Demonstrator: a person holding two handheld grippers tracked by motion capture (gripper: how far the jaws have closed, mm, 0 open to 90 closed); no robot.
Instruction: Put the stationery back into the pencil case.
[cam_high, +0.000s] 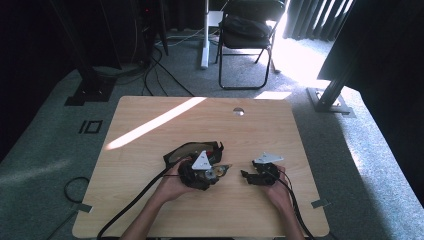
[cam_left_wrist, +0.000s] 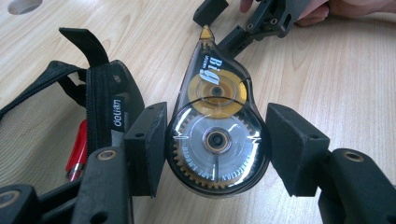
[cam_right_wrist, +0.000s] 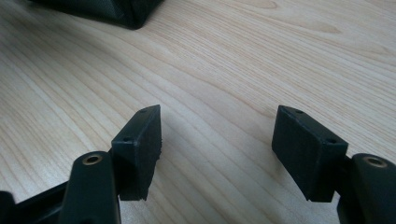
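The left gripper (cam_left_wrist: 215, 149) holds a correction tape dispenser (cam_left_wrist: 215, 135) by its round body between its jaws, just right of the black pencil case (cam_left_wrist: 105, 105) on the desk (cam_left_wrist: 327, 70). It looks light, stiff and smooth, so the flat sides suit a grip. The right gripper (cam_right_wrist: 217, 140) has open, empty jaws.

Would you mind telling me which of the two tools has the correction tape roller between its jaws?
The left tool: the clear correction tape roller sits between its jaws. The right tool has bare table between its open jaws.
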